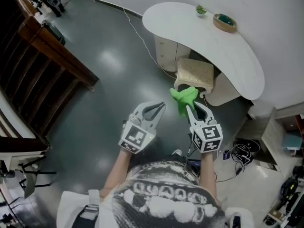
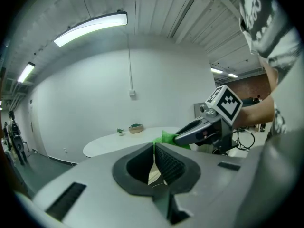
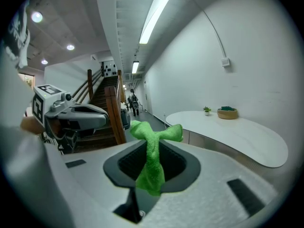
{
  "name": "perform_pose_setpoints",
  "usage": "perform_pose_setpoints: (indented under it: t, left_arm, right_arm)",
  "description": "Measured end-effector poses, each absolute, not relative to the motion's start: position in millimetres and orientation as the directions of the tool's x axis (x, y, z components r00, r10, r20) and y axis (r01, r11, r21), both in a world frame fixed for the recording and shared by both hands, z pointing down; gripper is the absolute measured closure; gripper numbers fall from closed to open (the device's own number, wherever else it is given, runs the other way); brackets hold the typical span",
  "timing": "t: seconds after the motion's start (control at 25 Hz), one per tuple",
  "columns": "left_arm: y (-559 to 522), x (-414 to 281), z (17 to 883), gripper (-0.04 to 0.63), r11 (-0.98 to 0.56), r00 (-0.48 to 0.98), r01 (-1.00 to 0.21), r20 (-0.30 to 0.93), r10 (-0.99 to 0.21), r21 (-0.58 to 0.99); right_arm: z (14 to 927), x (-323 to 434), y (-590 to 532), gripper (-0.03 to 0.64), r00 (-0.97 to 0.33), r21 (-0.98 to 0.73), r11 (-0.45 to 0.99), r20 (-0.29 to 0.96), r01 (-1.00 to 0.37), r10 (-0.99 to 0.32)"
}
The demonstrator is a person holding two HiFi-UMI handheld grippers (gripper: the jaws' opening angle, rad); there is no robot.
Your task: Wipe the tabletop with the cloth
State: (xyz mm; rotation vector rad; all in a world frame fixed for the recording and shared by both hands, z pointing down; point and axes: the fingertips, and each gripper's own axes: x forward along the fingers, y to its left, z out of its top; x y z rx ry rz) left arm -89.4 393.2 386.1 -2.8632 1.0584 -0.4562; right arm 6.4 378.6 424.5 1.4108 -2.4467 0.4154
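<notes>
Right claw (image 1: 194, 107) pinches the green cloth (image 1: 184, 98) in mid-air, apart from the white bench (image 1: 190, 27). Left claw (image 1: 160, 106) is pressed together, empty.

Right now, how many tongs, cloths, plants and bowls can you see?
Tongs: 2, left tongs and right tongs
Cloth: 1
Plant: 1
Bowl: 1
Total: 5

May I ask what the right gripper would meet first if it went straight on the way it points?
Most likely the white table, near its rounded end: the right gripper, shut on the green cloth, points that way. The cushioned stool seems to sit below that line, though depth is unclear.
</notes>
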Motion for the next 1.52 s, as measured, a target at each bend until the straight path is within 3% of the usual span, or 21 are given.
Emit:
perform_pose_setpoints:
  t: [0.68, 1.52]
  left_arm:
    - [317, -196, 390, 0.586, -0.790, 0.757, -0.594, 0.228, -0.613, -0.151]
    - [228, -203, 416, 0.586, -0.759, 0.721, -0.642, 0.248, -0.647, -0.113]
  right_arm:
    - [430, -95, 319, 0.540, -0.428, -0.073, 0.438, 0.404, -0.896, -0.808]
    - [456, -96, 218, 0.538, -0.463, -0.082, 0.478, 0.436, -0.875, -0.772]
